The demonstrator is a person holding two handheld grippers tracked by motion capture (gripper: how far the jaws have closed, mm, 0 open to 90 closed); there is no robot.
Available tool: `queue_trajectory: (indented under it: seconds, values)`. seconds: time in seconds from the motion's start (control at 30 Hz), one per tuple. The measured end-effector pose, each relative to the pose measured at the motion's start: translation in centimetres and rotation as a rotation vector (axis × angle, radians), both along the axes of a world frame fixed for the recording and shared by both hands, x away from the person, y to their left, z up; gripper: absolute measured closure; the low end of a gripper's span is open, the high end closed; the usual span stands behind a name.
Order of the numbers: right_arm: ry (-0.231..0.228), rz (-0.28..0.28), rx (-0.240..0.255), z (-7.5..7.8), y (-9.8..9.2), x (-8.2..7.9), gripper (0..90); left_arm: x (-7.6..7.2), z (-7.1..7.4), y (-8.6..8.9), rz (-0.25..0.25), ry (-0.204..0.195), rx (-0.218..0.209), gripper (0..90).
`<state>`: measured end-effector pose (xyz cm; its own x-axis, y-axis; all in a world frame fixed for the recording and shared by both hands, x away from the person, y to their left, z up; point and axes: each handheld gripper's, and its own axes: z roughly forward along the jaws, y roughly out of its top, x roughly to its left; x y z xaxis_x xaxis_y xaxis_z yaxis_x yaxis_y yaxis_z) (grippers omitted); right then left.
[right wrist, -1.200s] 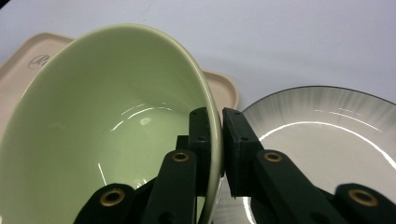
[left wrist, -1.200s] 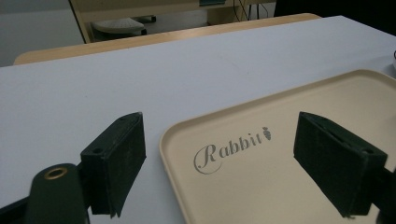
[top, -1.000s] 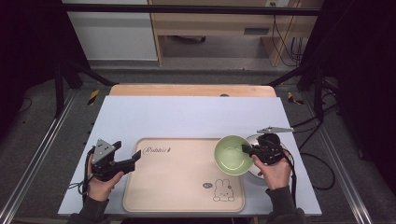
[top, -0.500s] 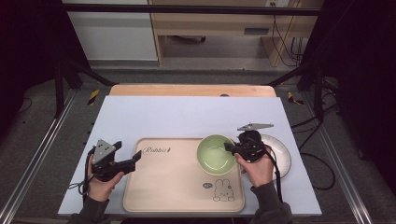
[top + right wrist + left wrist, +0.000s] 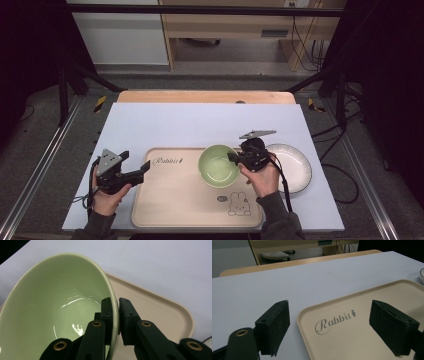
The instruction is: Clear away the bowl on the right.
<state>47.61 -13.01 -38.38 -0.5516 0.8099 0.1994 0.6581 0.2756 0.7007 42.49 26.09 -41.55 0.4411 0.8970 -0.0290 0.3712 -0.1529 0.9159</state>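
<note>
The right gripper [image 5: 234, 157] is clamped on the rim of the pale green glazed bowl [image 5: 218, 165], centre frame, over the beige rectangular tray [image 5: 175, 200]. A white round plate [image 5: 295, 167] lies just right. The left gripper [image 5: 145, 167], lower left, has its jaws spread wide and empty at the tray's edge.

White plate [image 5: 422, 275] cut off at the left gripper view's right edge, tray [image 5: 160, 312] partly hidden behind green bowl [image 5: 62, 307]

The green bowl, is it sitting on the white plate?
No, the green bowl is over the tray, pinched by the right gripper; the white plate lies apart.
</note>
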Motion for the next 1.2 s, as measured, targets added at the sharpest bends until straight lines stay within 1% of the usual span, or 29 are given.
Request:
queue_trajectory:
  seconds: [0.43, 0.6, 0.77, 0.93, 1.07, 1.17, 1.2]
  values:
    - [0.025, 0.020, -0.017, -1.0, 1.9, 0.8, 82.7, 0.0, 0.1, 0.0, 0.001, -0.003, -0.005, 16.4]
    - [0.040, 0.025, -0.017, -1.3, 2.6, 1.0, 82.7, -0.1, 0.1, 0.1, 0.000, -0.003, -0.003, 16.4]
    - [0.044, 0.040, -0.026, -1.8, 3.5, 1.2, 82.7, -0.1, 0.2, 0.1, 0.001, -0.004, -0.003, 16.4]
    - [0.055, 0.040, -0.031, -2.1, 4.1, 1.3, 82.6, -0.1, 0.2, 0.1, 0.000, -0.005, -0.004, 16.4]
    - [0.067, 0.050, -0.033, -2.7, 4.8, 1.6, 82.6, -0.1, 0.2, 0.1, 0.001, -0.006, -0.008, 16.4]
    - [0.065, 0.056, -0.040, -3.0, 5.1, 1.7, 82.6, -0.1, 0.2, 0.2, 0.002, -0.007, -0.008, 16.4]
    - [0.073, 0.053, -0.038, -3.1, 5.3, 1.7, 82.6, -0.1, 0.2, 0.2, 0.002, -0.007, -0.008, 16.4]
